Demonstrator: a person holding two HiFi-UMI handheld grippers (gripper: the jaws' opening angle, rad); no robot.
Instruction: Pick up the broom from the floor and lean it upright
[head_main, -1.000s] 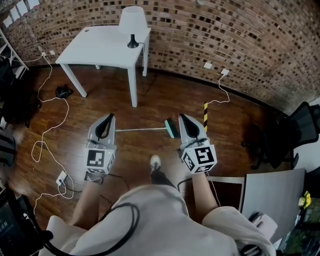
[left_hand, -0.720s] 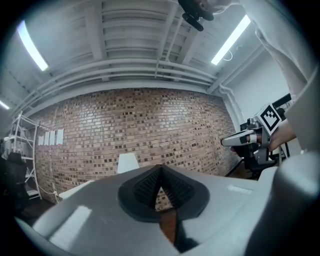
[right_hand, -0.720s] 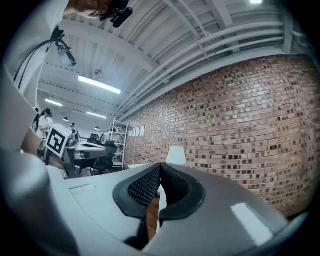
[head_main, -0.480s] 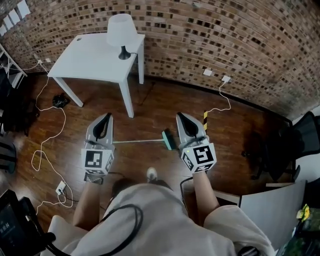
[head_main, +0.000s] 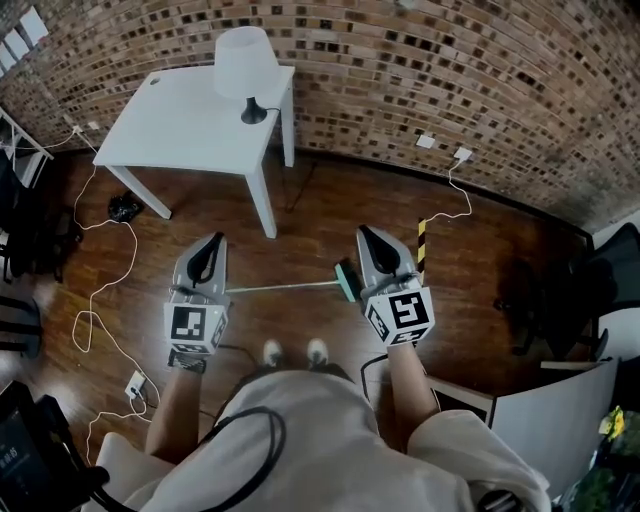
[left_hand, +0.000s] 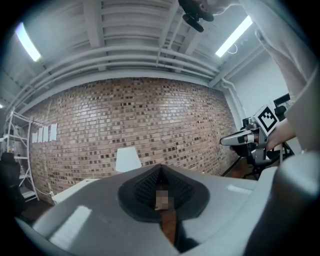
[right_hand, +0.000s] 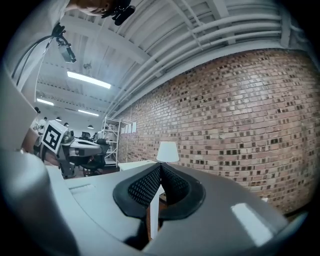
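Observation:
The broom lies flat on the wooden floor, its thin pale handle (head_main: 285, 288) running left to right and its teal head (head_main: 347, 280) at the right end. My left gripper (head_main: 214, 241) is level above the handle's left end and my right gripper (head_main: 366, 234) is beside the head. Both are well above the floor and touch nothing. The left gripper view shows its jaws (left_hand: 160, 170) meeting at the tips with nothing between. In the right gripper view the jaws (right_hand: 160, 166) are likewise shut and hold nothing.
A white table (head_main: 190, 130) with a white lamp (head_main: 243, 62) stands against the brick wall ahead. White cables (head_main: 100, 290) and a power strip (head_main: 135, 385) lie on the floor at left. A black-and-yellow striped post (head_main: 421, 245) and an office chair (head_main: 580, 290) are at right.
The person has stepped forward toward the wall, carrying both grippers along. The broom now lies closer to the feet, level with the gripper bodies. Both jaws stay shut.

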